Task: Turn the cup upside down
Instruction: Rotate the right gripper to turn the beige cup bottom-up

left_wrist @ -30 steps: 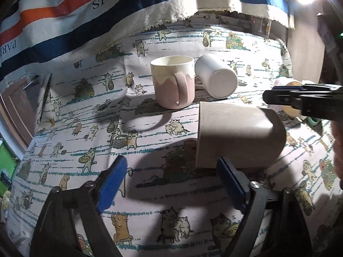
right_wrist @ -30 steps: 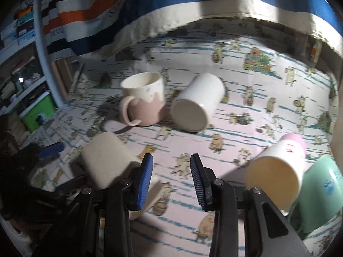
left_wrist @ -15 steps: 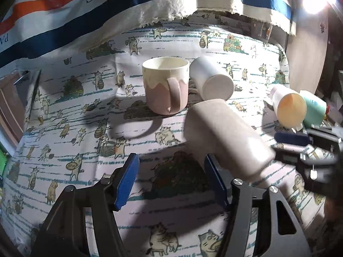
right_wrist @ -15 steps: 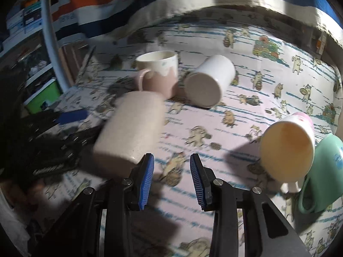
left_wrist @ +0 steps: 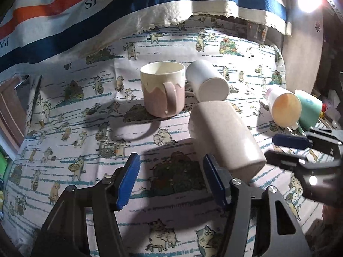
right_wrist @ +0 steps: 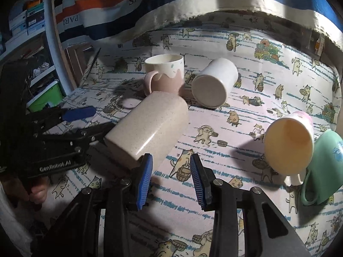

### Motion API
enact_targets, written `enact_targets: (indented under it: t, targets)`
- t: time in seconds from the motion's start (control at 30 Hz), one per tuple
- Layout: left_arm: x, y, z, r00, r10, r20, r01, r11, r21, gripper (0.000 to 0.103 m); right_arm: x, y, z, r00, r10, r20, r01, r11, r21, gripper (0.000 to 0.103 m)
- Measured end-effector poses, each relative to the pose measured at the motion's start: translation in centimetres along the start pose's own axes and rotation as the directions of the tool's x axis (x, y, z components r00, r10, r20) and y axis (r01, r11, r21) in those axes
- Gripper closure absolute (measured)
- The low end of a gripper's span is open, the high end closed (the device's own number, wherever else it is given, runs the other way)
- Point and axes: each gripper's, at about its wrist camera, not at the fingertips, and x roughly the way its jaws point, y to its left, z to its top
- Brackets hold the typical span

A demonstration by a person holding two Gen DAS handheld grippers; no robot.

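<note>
Left wrist view shows the beige cup (left_wrist: 225, 137) lying on its side on the cat-print cloth (left_wrist: 85, 132), its closed bottom turned toward the camera. It rests just beside the right finger of the left gripper (left_wrist: 171, 180), outside the gap; whether it touches that finger cannot be told. The blue pads (left_wrist: 128, 180) of this gripper stand wide apart with only cloth between them.

From the right wrist view the same cup (right_wrist: 148, 131) lies diagonally, close to the left finger of the right gripper (right_wrist: 171, 178), also outside its gap. The fingers of this gripper are parted and hold nothing. The left gripper (right_wrist: 70, 126) appears at the left edge there, next to the cup.

Behind the beige cup a pink mug (left_wrist: 163, 90) stands upright, handle facing the left camera. A white cup (left_wrist: 206, 83) lies on its side just beside the mug. Farther right, a small cup with an orange inside (right_wrist: 288, 143) lies tipped with its mouth to the camera, and a green mug (right_wrist: 323, 167) lies against it. A striped cloth (left_wrist: 107, 10) with the word PARIS hangs behind the table.
</note>
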Motion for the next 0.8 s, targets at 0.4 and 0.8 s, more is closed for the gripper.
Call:
enact_targets:
  t: [0.4, 0.8]
  targets:
    - [-4.1, 3.1, -0.9, 0.970, 0.004, 0.244, 0.020, 0.995, -0.096, 0.000, -4.3, 1.1, 1.4, 0.988, -0.049, 0.144, 0.036, 0.995, 0.096, 0.015]
    - [-5.5, 5.4, -2.4, 0.927, 0.082, 0.366, -0.022, 0.986, -0.164, 0.001, 0.0, 5.3, 1.2, 0.998, -0.036, 0.060, 0.030, 0.996, 0.089, 0.014]
